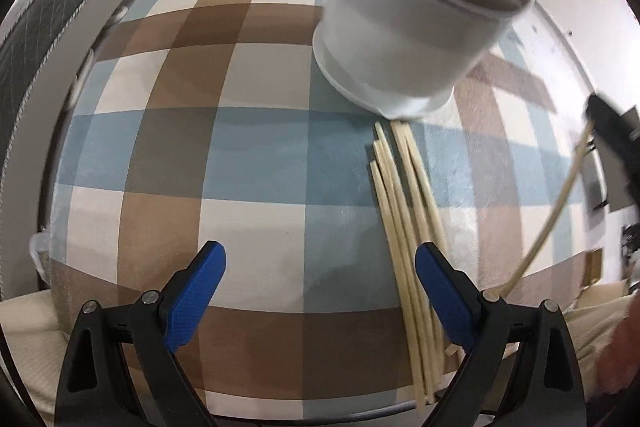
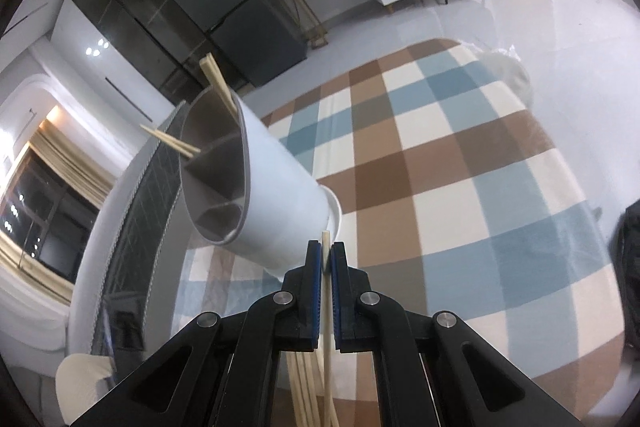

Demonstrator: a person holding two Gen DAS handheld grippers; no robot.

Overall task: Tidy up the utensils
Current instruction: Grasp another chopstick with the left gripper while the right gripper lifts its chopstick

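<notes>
The left gripper points steeply down, its blue-padded jaws spread wide and empty. The right gripper, angled downward, is clamped on one chopstick.

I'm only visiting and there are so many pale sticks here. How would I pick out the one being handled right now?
Start at the checked tablecloth and find the white holder standing on it. A bundle of chopsticks lies flat just in front of it. The one you want is the single chopstick off to the side: it alone is lifted off the cloth, pinched in the right gripper.
</notes>
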